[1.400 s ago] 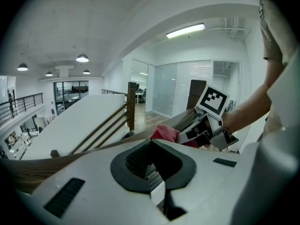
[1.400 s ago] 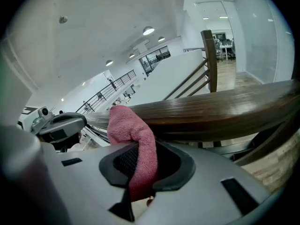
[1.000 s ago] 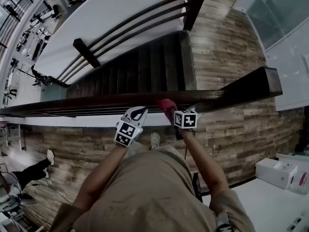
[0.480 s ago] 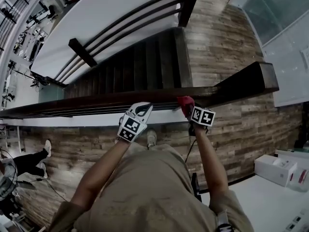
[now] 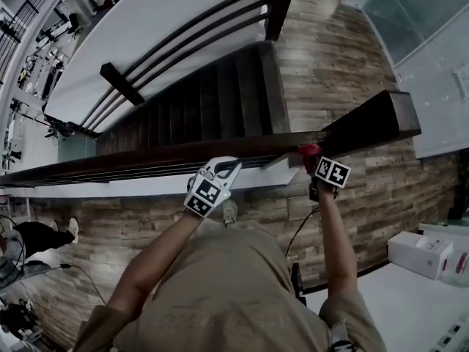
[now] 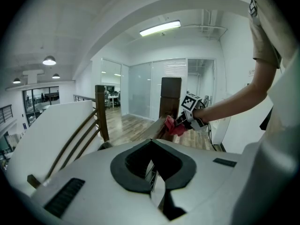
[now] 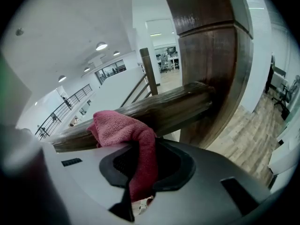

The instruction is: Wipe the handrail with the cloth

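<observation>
Well, from the head view we are looking down at the rail [image 5: 146,158], which is running across in front of us, with the stairs [image 5: 212,101] below it. Our right gripper [image 5: 314,160] is pinching the red cloth [image 5: 308,149] and resting it on the rail, close to the big post [image 5: 374,119]. Our left gripper [image 5: 223,166] is hanging over the rail, well apart from the cloth. A white box [image 5: 421,249] is sitting on the floor at our right, far from the job.

From the left gripper view, its jaws are sitting together with nothing between them. We are seeing the cloth [image 6: 172,125] far along the rail, by the post.

From the right gripper view, the jaws are squeezing a fold of the cloth [image 7: 122,130], and the rest is bunching on top of the rail [image 7: 173,109]. The post [image 7: 215,55] is standing just ahead.

We are thinking the cloth is soft, light and floppy, so it could slip out. A thick fold is the best place to grip. The post is standing in the way, so we are guessing the wiping has to stop there.
</observation>
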Demonstrator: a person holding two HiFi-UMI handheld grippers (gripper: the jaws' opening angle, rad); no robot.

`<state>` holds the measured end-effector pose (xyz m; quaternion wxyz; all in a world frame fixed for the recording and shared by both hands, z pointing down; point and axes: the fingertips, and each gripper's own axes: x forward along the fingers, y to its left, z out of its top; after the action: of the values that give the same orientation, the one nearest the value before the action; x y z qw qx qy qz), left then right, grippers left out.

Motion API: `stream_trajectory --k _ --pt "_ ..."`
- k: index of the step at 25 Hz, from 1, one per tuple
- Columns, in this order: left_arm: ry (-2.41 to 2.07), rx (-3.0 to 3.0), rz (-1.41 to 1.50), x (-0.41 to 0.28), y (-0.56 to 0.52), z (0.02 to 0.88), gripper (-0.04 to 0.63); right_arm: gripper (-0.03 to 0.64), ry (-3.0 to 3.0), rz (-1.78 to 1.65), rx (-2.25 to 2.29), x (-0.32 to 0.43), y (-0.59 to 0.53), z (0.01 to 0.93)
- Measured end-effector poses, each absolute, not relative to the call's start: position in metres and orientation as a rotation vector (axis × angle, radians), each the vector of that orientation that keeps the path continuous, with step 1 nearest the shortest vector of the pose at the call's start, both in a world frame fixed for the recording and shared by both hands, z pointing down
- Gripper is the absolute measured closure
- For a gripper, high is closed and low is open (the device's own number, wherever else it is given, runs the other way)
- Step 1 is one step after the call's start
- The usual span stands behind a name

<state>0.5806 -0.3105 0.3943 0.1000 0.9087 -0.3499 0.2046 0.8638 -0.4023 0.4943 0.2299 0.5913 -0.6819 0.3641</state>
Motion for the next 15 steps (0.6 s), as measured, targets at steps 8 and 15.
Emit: stream_trajectory --k 8,15 --pt "-1.112 2.623 0.556 0.556 -0.327 0.404 0.58 0.535 -1.826 0.905 1.777 0.911 -0.409 0.482" --pt "-1.37 2.423 0.445 0.441 -0.285 0.381 0.58 0.535 -2.221 0.683 1.269 0.704 -0.359 0.413"
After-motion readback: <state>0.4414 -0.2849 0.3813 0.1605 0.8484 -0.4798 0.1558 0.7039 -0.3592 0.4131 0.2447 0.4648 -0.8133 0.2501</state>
